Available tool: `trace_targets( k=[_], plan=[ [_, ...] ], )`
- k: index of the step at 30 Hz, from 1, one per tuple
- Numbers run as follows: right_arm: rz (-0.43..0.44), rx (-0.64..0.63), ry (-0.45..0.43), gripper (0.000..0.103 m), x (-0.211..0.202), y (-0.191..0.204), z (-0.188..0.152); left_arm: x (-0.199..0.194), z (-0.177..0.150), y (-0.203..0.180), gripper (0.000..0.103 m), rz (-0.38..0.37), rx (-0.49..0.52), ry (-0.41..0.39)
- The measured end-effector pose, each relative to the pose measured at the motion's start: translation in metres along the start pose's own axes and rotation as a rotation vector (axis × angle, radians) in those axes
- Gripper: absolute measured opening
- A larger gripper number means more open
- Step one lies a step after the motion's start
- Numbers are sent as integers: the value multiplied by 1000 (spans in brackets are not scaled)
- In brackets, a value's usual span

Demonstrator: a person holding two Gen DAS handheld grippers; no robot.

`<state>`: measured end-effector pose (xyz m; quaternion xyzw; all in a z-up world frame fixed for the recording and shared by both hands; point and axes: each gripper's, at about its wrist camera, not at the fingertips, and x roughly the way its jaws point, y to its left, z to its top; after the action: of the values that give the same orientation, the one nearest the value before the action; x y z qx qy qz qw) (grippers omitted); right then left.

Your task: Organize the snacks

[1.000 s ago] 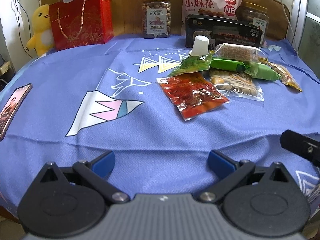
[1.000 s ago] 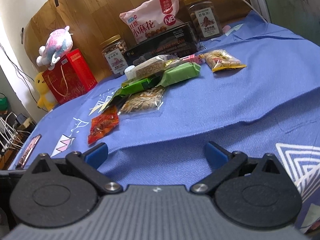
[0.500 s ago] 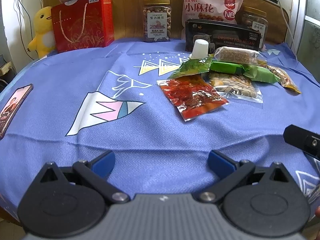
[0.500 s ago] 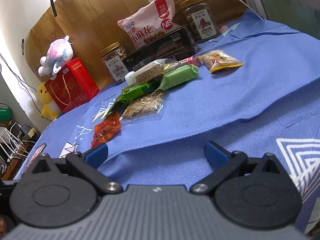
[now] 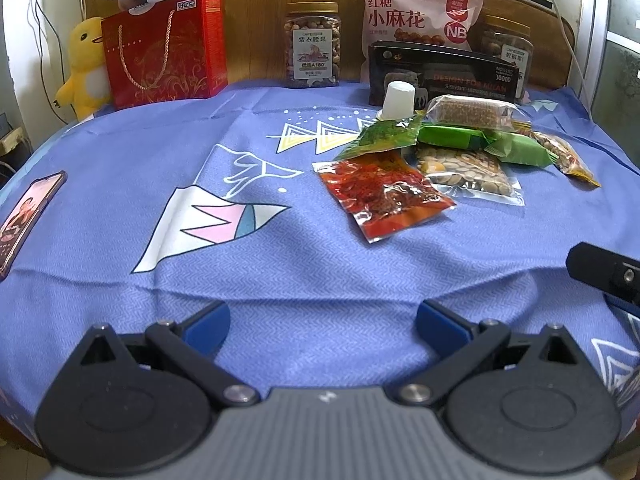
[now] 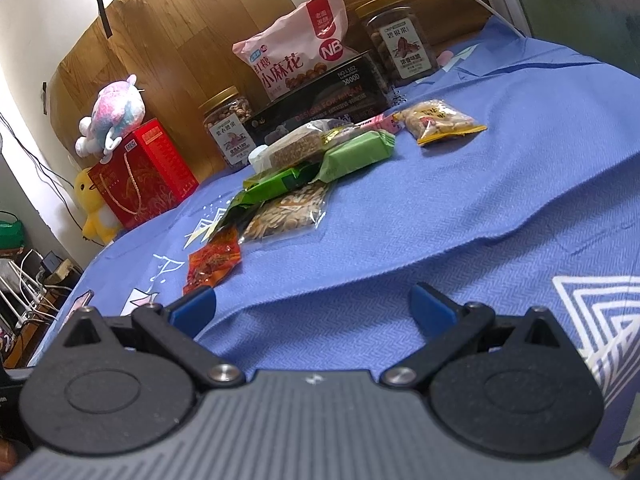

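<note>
A heap of small snack packets lies right of centre on the blue tablecloth (image 5: 280,264). Nearest is a red spicy packet (image 5: 382,196) (image 6: 214,262), then a clear seed bag (image 5: 466,170) (image 6: 286,216), green packets (image 5: 452,138) (image 6: 354,154), a grain bar (image 5: 468,112), a nut packet (image 5: 566,156) (image 6: 438,122) and a white cup (image 5: 398,100). My left gripper (image 5: 322,320) is open over the near cloth, well short of the heap. My right gripper (image 6: 312,306) is open too, low over the cloth, with the heap ahead to its left.
Along the back stand a red gift bag (image 5: 164,50), two nut jars (image 5: 312,44) (image 5: 506,50), a pink snack bag (image 5: 416,20) and a black box (image 5: 442,76). A phone (image 5: 28,216) lies at the left edge. The other gripper's black part (image 5: 604,270) shows at right.
Both views have shifted slightly; the right gripper has tilted and edged towards the heap. Both grippers stay open and the packets have not moved.
</note>
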<state>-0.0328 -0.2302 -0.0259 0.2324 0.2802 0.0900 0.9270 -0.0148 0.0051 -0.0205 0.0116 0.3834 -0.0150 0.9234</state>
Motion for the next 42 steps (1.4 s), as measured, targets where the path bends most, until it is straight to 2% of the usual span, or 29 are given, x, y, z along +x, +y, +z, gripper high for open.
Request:
trace_targets(
  k=[25, 31, 37, 42],
  plan=[
    [-1, -10, 5, 103, 1, 1, 0, 0, 2, 1, 103, -18, 16, 17],
    [-3, -44, 12, 103, 1, 4, -1, -4, 7, 18, 103, -106, 11, 32],
    [-22, -116, 1, 103, 1, 10, -2, -20, 10, 37, 103, -105, 7, -70],
    [27, -202, -50, 102, -1, 18, 6, -30, 28, 46, 103, -174, 25, -142]
  ],
)
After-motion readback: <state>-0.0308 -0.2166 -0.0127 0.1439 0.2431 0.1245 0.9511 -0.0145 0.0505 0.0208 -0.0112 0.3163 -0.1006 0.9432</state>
